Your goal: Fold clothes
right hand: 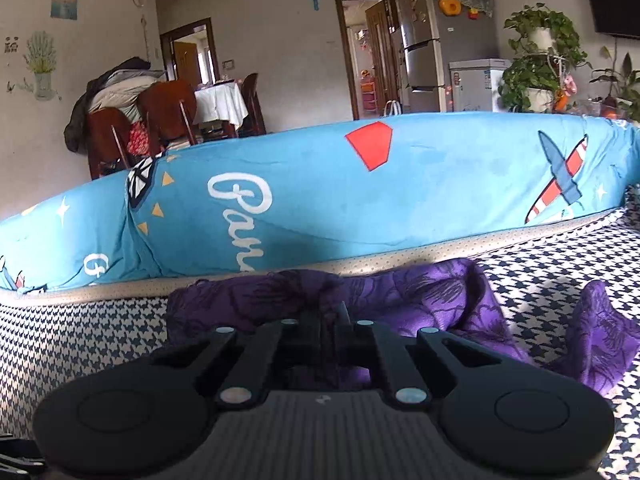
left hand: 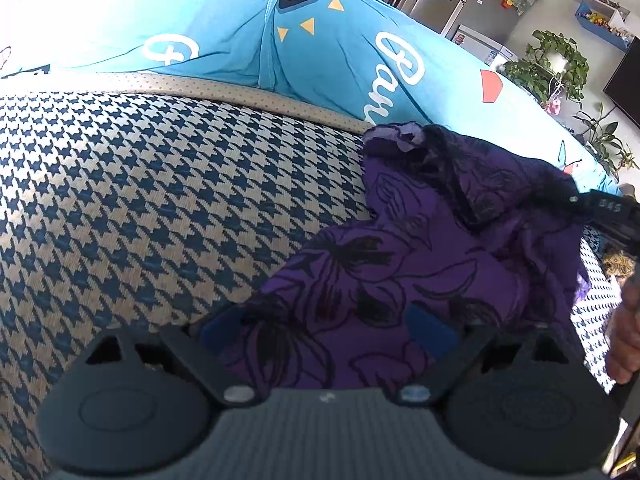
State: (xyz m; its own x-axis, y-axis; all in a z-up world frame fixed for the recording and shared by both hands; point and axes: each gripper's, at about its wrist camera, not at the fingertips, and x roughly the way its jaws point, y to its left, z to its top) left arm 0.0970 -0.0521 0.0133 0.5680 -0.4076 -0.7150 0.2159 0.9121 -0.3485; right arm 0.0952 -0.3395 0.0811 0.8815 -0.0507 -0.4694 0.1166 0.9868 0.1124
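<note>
Broadly, the houndstooth sofa seat point(left hand: 140, 184) carried everything, with the blue printed backrest cover point(left hand: 200, 32) rising behind it. On the seat lay the purple floral garment point(left hand: 420, 248), bunched and rumpled, with black lace trim point(left hand: 460, 152) at its far end, close to the backrest seam.

The left hand-held gripper point(left hand: 328, 328) stood wide, its blue pads either side of the near cloth, which ran between them; whether they pinched it could not be told. The right hand-held gripper point(right hand: 330, 316) was drawn narrow, its fingers together over purple cloth, seemingly gripping a fold. A person's hand point(left hand: 628, 320) showed at the left view's right edge.

Judging by the heap, the garment was mid-handling: either being spread out for folding or gathered up between folds; the scene fitted both. Any next move would call for an edge or corner held taut by both grippers.

Open seat lay broad to the left of the garment; the backrest closed off the far side, and a loose purple end point(right hand: 600, 336) trailed right.
</note>
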